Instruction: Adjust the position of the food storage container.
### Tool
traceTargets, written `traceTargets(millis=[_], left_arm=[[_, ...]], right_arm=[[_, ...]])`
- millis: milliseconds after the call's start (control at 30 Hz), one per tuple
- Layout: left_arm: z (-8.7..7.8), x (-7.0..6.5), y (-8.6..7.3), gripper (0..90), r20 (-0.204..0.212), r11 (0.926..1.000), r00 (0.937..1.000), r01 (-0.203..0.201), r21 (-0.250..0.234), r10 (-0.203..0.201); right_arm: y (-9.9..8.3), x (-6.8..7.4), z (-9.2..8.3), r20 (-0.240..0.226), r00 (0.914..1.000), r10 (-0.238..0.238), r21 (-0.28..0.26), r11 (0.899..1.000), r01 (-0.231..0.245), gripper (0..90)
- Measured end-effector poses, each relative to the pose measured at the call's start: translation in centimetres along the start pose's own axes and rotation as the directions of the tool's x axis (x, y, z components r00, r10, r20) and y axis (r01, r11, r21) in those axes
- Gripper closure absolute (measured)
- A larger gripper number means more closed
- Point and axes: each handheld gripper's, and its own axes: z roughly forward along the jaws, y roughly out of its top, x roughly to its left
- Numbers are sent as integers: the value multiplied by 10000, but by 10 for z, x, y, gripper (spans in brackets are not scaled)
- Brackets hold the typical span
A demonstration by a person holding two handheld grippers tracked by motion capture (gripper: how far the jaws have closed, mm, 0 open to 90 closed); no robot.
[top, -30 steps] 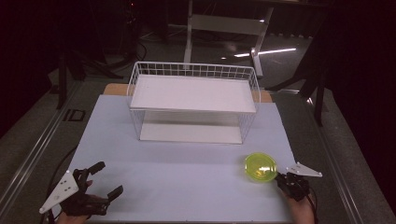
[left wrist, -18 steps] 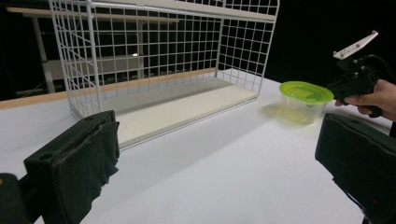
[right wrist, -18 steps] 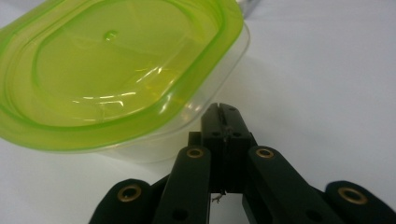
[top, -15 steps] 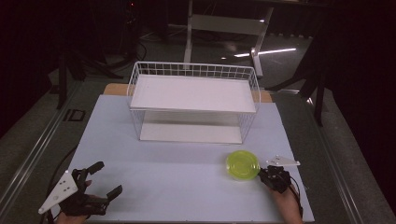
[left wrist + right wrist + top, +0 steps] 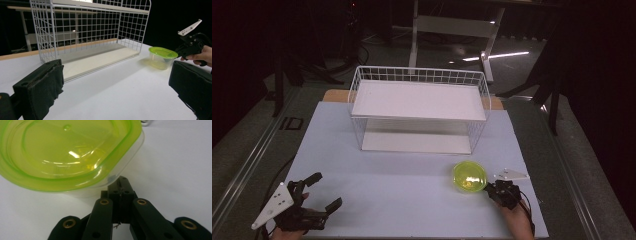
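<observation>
One container in play: green-lidded tub (image 5: 469, 177) on white table (image 5: 402, 200), near right front, well short of wire rack (image 5: 419, 112). Right gripper (image 5: 492, 188) jaws pressed together, tips against tub's wall under lid rim; looks like push, not grasp, though contact partly hidden. Left gripper (image 5: 323, 192) spread wide, nothing between pads, parked front left. Judged early: tub not yet at rack. Broad bare tabletop between tub and rack; right table edge near hand.

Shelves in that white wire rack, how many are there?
2. An upper shelf across the top of the wire rack, and a lower shelf at its bottom on the table. None looks hidden.
</observation>
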Motion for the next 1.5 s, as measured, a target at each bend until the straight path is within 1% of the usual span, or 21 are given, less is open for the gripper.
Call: traceTargets(millis=[67,100,133,167,200,267,367,433,467,533,633,667,733,833,900,1100,1200,1267,1333,1500], left_arm=[[0,0,0,6,-66,10000,10000,15,-49,-15],[-1,1,0,6,-69,10000,10000,18,-53,-19],[-1,1,0,5,-69,10000,10000,18,-53,-19],[-1,1,0,5,-96,10000,9999,41,-50,-41],[-1,1,0,6,-74,10000,9999,82,-39,-82],[-2,1,0,5,-81,9999,9999,77,-65,-78],[-2,1,0,6,-34,10000,10000,51,-61,-51],[-2,1,0,6,-2,10000,10000,44,-44,-44],[-1,1,0,6,8,10000,10000,47,-45,-47],[-1,1,0,5,26,10000,10000,48,-42,-48],[-2,1,0,6,35,10000,10000,40,-43,-39],[-2,1,0,6,37,10000,10000,38,-43,-38],[-2,1,0,6,39,10000,10000,41,-51,-40],[-2,1,0,6,38,10000,10000,38,-49,-38],[-2,1,0,6,81,10000,10000,40,-62,-39],[-2,1,0,6,104,10000,9999,48,-51,-47],[-2,1,0,6,115,10000,9999,51,-35,-51],[-2,1,0,6,121,10000,9999,56,-22,-56],[-2,1,0,6,114,10000,9999,52,-17,-52],[-1,1,0,6,134,10000,9999,84,20,-85]], right_arm=[[3,5,5,-117,9998,-154,74,9999,155,900],[4,7,7,-254,9996,-96,93,9999,98,900],[4,7,7,-254,9996,-96,93,9999,98,900],[6,10,9,-365,9993,-65,118,9999,69,900],[10,16,14,-442,9987,-248,202,9995,257,900],[12,17,15,-471,9986,-256,194,9995,265,900],[20,24,21,-634,9975,-318,195,9993,331,900],[25,29,25,-721,9965,-427,174,9989,441,900],[29,34,30,-851,9950,-519,194,9984,537,900],[31,36,31,-883,9946,-543,189,9982,561,900],[38,44,39,-1041,9925,-635,130,9978,652,900],[42,48,43,-1142,9909,-717,120,9972,735,900],[44,50,45,-1162,9902,-780,149,9967,803,900],[50,60,54,-1329,9862,-987,170,9947,1018,900],[53,66,58,-1429,9843,-1041,171,9940,1076,900],[63,79,69,-1604,9792,-1240,141,9917,1279,900],[67,82,75,-1503,9796,-1334,204,9902,1380,900],[69,82,77,-1438,9812,-1291,206,9909,1334,899],[70,81,77,-1343,9832,-1234,182,9917,1270,899],[74,78,75,-1270,9854,-1134,74,9933,1152,899]])
